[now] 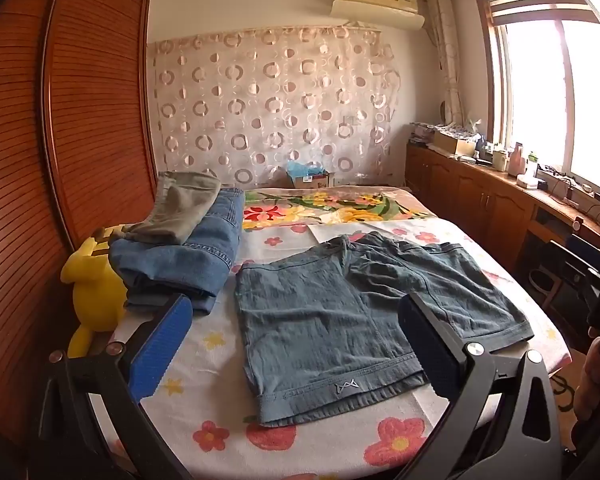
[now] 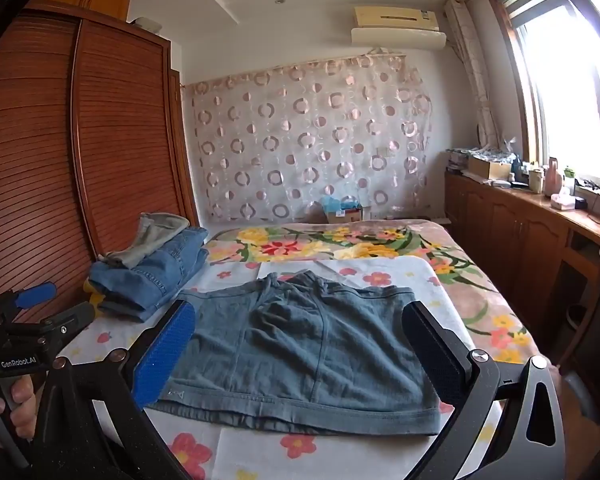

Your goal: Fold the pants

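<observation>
Lying flat on the bed [image 1: 204, 364], wrinkled blue-grey shorts [image 1: 340, 312], legs spread.

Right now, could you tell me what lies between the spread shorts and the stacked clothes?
Only bare flowered sheet separates the shorts from the stack, as the left wrist view shows.

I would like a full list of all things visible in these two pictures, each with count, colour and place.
shorts: one, grey-blue, spread flat on the near part of the bed
bed: one, white flowered cover, fills the middle
folded pants: a stack, blue denim with olive-grey on top, bed's left side
plush toy: one, yellow, left of the stack
wardrobe: one, brown, left wall
curtain: one, pink circles, far wall
air conditioner: one, cream, above curtain
left gripper: open, above the shorts
right gripper: open, above the shorts
</observation>
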